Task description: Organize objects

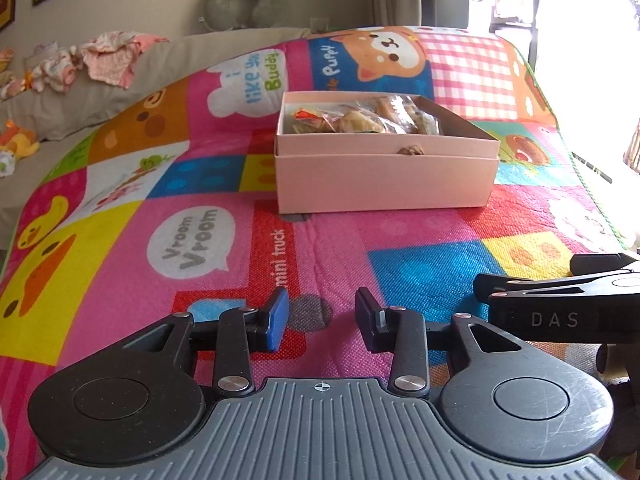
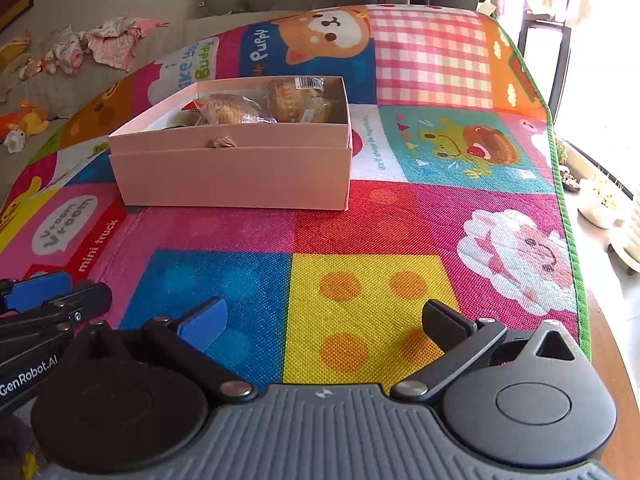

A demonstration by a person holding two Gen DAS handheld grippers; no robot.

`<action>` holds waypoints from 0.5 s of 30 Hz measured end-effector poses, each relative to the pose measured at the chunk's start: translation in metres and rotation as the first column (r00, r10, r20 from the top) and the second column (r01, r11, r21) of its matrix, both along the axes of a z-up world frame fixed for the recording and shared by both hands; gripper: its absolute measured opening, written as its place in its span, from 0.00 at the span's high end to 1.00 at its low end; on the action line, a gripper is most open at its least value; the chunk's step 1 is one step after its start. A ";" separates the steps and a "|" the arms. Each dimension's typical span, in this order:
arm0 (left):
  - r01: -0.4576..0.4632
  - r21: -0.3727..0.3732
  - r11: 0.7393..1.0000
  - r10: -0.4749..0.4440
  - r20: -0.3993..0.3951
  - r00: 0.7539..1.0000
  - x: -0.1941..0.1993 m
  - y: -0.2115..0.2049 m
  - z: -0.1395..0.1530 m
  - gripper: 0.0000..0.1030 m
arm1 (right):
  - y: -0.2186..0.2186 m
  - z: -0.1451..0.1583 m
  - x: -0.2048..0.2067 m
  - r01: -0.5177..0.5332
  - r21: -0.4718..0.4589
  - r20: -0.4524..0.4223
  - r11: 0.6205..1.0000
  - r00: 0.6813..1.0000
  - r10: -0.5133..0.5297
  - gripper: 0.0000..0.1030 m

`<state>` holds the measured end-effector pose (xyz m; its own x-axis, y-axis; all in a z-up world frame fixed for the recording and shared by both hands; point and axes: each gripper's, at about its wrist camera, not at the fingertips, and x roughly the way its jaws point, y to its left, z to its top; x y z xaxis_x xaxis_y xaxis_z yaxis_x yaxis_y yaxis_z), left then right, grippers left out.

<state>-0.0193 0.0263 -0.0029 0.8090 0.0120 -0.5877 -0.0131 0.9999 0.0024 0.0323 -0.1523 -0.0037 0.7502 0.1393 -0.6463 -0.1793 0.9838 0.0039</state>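
My left gripper [image 1: 322, 318] hangs low over the colourful play mat [image 1: 132, 236], jaws parted with only mat between them. My right gripper [image 2: 324, 326] sits just beside it, jaws spread wide and empty over the yellow square. Ahead on the mat stands the pink box [image 1: 384, 184], lid off and nested in what looks like its lid, well apart from both grippers. Inside it lie wrapped snack packets [image 2: 248, 110], crowded toward the far end. A crumpled pink cloth [image 1: 112, 56] lies away on the grey sofa [image 1: 80, 104].
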 end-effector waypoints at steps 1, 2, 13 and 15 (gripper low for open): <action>0.002 0.002 1.000 -0.002 0.000 1.000 0.000 0.000 0.000 0.60 | -0.001 0.000 -0.001 -0.006 0.002 0.002 1.000 1.000 0.006 0.00; 0.003 0.004 1.000 -0.003 0.000 1.000 0.000 -0.001 0.000 0.60 | -0.001 0.000 -0.002 -0.010 -0.001 0.004 1.000 1.000 0.010 0.00; 0.005 -0.009 1.000 -0.005 -0.001 1.000 0.003 -0.001 0.000 0.60 | 0.004 -0.002 -0.007 -0.016 0.004 0.020 1.000 1.000 0.016 0.00; 0.005 -0.014 1.000 -0.005 -0.001 1.000 0.003 0.000 0.000 0.60 | 0.003 -0.002 -0.009 -0.007 0.003 0.022 1.000 1.000 0.007 0.00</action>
<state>-0.0166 0.0261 -0.0033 0.8087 -0.0002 -0.5882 -0.0081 0.9999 -0.0115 0.0235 -0.1495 -0.0056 0.7634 0.1460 -0.6292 -0.1858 0.9826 0.0027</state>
